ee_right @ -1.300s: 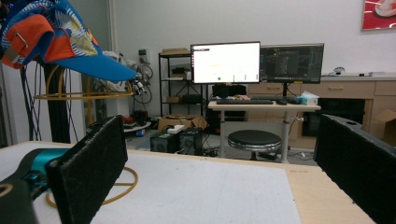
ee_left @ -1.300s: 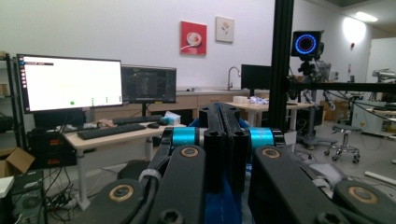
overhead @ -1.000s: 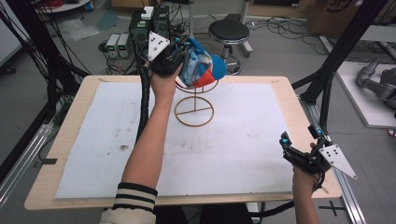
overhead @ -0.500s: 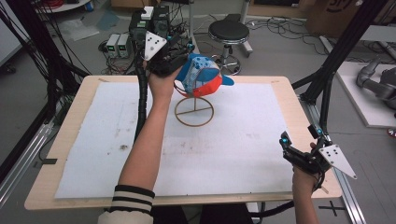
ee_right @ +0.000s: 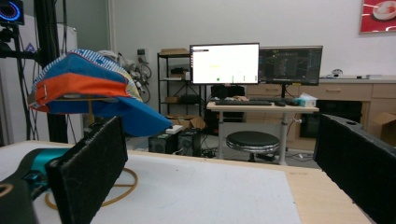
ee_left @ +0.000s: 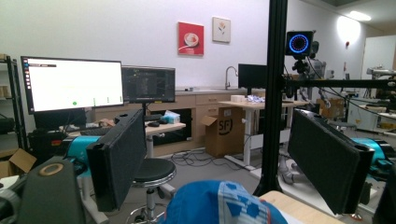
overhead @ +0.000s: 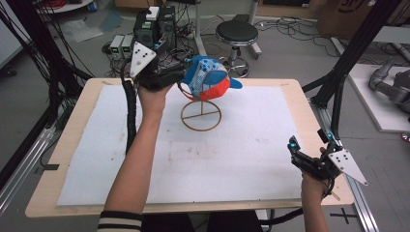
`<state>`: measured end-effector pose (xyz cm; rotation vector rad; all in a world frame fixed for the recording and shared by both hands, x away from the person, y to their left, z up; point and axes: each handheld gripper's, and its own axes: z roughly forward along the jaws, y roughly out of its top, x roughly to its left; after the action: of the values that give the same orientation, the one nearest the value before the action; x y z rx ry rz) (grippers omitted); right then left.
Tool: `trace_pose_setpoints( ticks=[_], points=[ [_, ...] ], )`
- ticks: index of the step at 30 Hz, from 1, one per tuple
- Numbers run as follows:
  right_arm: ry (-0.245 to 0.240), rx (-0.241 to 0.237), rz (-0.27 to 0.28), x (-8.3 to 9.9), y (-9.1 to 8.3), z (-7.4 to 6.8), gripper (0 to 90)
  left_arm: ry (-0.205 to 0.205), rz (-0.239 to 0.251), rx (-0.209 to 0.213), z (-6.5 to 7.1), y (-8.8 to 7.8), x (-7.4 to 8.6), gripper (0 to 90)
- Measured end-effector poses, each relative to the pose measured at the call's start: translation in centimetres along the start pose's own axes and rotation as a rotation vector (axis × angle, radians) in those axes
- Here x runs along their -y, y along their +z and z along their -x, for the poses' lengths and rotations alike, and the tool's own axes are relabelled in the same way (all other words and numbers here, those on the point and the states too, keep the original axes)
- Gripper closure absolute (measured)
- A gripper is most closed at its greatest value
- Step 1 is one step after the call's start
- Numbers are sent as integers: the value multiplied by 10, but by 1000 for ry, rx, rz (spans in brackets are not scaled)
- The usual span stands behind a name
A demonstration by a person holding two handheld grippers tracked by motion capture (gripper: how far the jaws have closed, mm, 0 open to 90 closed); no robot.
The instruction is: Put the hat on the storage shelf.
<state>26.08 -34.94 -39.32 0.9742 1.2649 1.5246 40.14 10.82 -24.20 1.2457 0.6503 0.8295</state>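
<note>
Cap (overhead: 209, 77) on wire stand (overhead: 201, 115), stem half hidden; left gripper (overhead: 170, 76) jaws just opening, spread; right gripper (overhead: 302, 157) jaws spread.

We count:
- one blue-and-orange patterned cloth cap (overhead: 209, 77)
- one round-based wooden wire stand (overhead: 201, 116) under cap
- one white foam mat (overhead: 145, 159) on one wooden desk (overhead: 67, 125)
- two black two-jaw grippers: left gripper (overhead: 167, 77), right gripper (overhead: 302, 157)
- one black round stool (overhead: 237, 34) on floor
- two lit monitors (ee_right: 225, 63) on far desk
- two framed wall pictures (ee_left: 190, 38)
</note>
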Motion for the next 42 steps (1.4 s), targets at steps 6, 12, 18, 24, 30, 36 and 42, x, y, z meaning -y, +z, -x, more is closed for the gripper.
trace_pose_setpoints(
  ticks=[6, 12, 18, 24, 30, 36, 42],
  points=[
    [-6, 2, -4, 1, 1, 0, 26, 15, -27, -34, -8, -25, -1, 184],
    [-4, 18, -9, -1, 1, 3, 26, 37, -29, -69, -17, -59, -4, 180],
    [22, 15, -3, -3, 1, 5, 26, 72, -10, -107, -25, -100, -4, 189],
    [28, 26, -15, -1, 4, 7, 26, 83, 1, -157, -33, -145, 4, 189],
    [29, 15, -41, 1, 8, 4, 26, 106, -3, -197, -36, -189, 10, 188],
    [15, -9, -53, 0, 11, 0, 25, 101, 0, -237, -39, -220, 19, 183],
    [16, -8, -54, -1, 13, -1, 25, 84, -20, -292, -42, -243, 35, 180]
  ],
)
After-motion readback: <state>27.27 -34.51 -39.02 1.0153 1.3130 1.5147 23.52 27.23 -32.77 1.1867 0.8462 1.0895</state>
